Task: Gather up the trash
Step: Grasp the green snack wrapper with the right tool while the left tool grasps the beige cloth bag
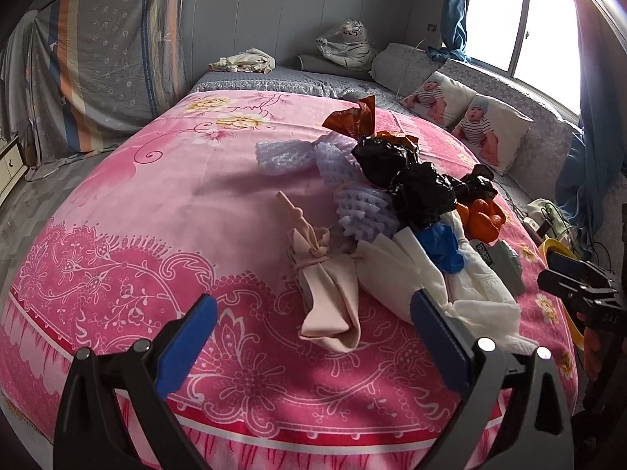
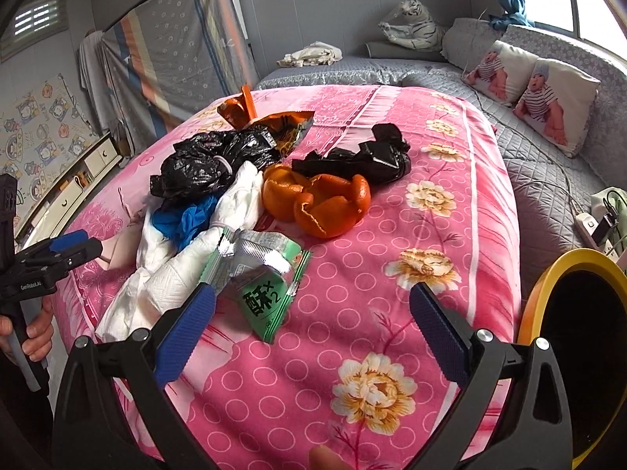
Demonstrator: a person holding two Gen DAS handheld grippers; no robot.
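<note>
Trash lies piled on a pink flowered blanket (image 2: 392, 274): black plastic bags (image 2: 211, 164), orange peel (image 2: 317, 199), white tissue (image 2: 176, 274), a blue glove (image 2: 184, 219), a green wrapper (image 2: 266, 286) and an orange snack wrapper (image 2: 270, 121). The left wrist view also shows purple foam nets (image 1: 282, 154) and a tied beige cloth (image 1: 329, 301). My left gripper (image 1: 313, 309) is open, just short of the beige cloth, its right finger against the white tissue (image 1: 450, 286). My right gripper (image 2: 313, 301) is open, the green wrapper at its left fingertip.
A yellow-rimmed bin (image 2: 548, 274) stands at the bed's right edge, by a power strip (image 2: 588, 227) and cables. Baby-print pillows (image 2: 548, 94) and a plush tiger (image 2: 415, 27) lie at the far end. A hand (image 2: 35, 329) holds the left gripper's handle.
</note>
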